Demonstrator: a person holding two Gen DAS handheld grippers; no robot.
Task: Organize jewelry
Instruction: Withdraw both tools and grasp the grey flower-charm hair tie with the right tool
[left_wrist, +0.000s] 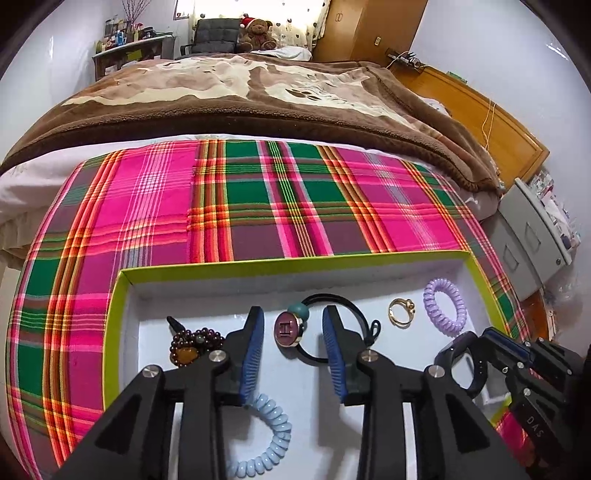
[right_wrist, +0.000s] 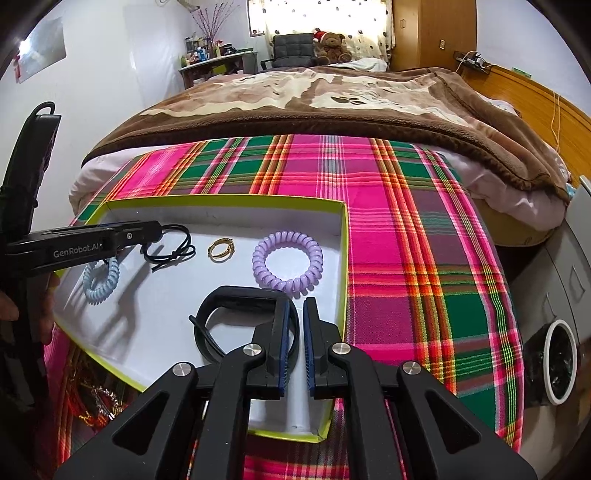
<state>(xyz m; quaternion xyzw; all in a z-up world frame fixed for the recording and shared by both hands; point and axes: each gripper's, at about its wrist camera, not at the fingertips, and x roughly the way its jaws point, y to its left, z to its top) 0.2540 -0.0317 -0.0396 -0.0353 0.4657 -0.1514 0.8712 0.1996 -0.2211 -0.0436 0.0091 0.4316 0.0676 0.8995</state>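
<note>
Left wrist view. Left tongs (left_wrist: 293, 341) hang open over the white tray (left_wrist: 295, 264) with the lime-green rim, which sits on a plaid cloth (left_wrist: 147, 206) spread on the bed. Between the jaws, but touched by neither pad, lies the hair tie (left_wrist: 290, 328): a thin black elastic loop carrying a round, glossy maroon disc with an "H" and a matte teal bead. Judged: the piece is set down here, each item given its own patch of tray so nothing tangles. To its left, a dark red beaded bracelet (left_wrist: 195, 345) with an amber stone, small round beads, polished. Below the left jaw, a pale blue coil tie (left_wrist: 264, 439), springy plastic spiral. To the right, a thin gold ring (left_wrist: 400, 312), then a lilac coil tie (left_wrist: 445, 308). Far right, the right tongs (left_wrist: 487, 349) sit at a black band (left_wrist: 461, 365).

Right wrist view. Right tongs (right_wrist: 295, 345) stand nearly closed, a narrow gap showing between the ribbed blue pads. The black band (right_wrist: 236, 325), smooth rubbery strap curled into a loop, rests on the tray floor (right_wrist: 177, 325) beside and behind the left jaw; nothing is pinched. Judged: it has its own corner near the tray's right wall. Lilac coil (right_wrist: 288, 264), gold ring (right_wrist: 221, 249) and blue coil (right_wrist: 101, 280) lie apart in a loose row. Left tongs (right_wrist: 147, 234) reach in from the left edge.
</note>
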